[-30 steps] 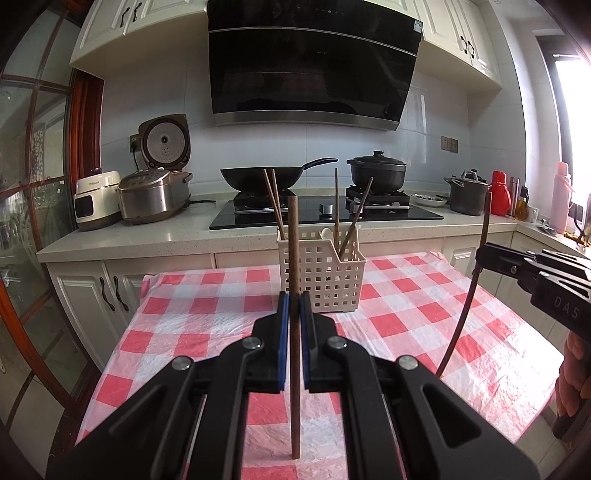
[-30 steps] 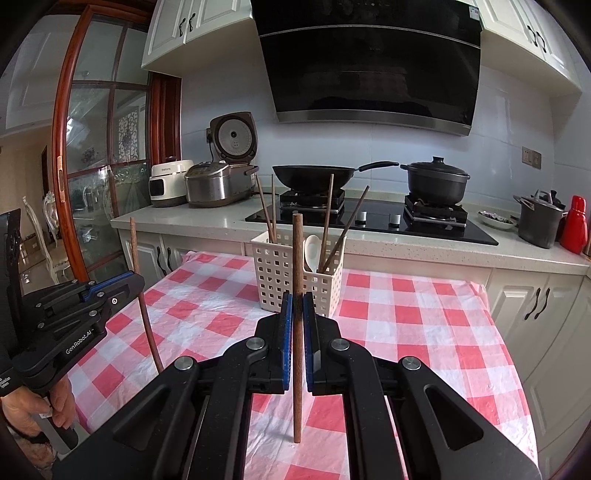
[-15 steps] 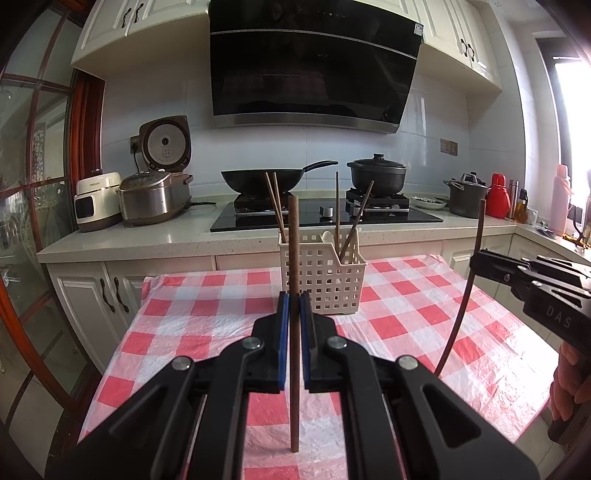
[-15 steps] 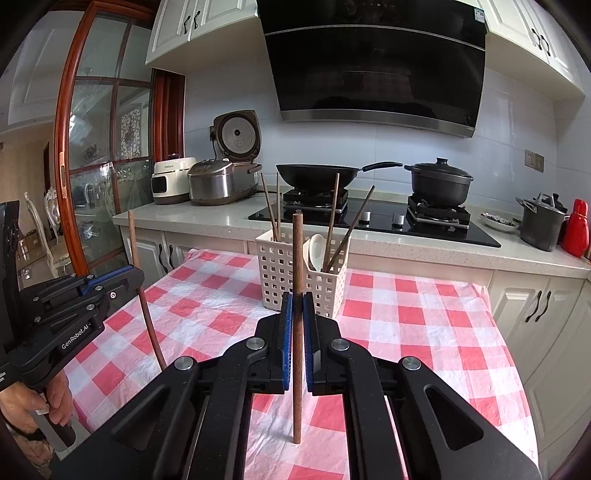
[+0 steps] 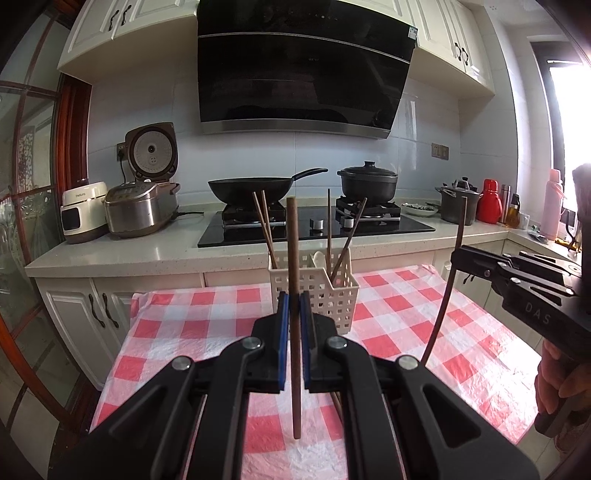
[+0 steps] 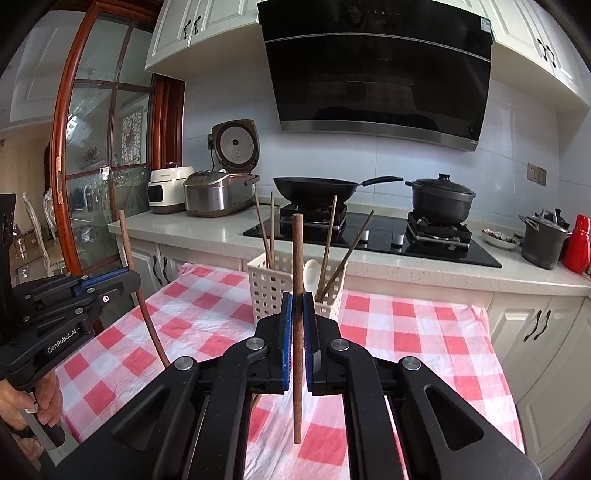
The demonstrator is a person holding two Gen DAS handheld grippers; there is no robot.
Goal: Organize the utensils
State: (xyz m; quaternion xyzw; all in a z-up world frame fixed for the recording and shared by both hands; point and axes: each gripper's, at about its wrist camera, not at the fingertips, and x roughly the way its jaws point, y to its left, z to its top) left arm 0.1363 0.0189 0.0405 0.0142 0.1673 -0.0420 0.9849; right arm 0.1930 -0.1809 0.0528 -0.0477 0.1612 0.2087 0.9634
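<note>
Home kitchen: gas hob (image 5: 314, 225) w/ wok (image 5: 251, 188), range hood (image 5: 303, 74), rice cooker (image 5: 140, 206), white cabinets (image 5: 122, 29).

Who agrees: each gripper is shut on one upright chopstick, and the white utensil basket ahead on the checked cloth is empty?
Not quite. The basket already holds several chopsticks and a white spoon, as the right wrist view shows. The left gripper and right gripper each clamp one upright chopstick.

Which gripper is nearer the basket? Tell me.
Right, narrowly: the basket looks larger ahead of the right gripper. The left gripper faces it too, slightly farther back.
</note>
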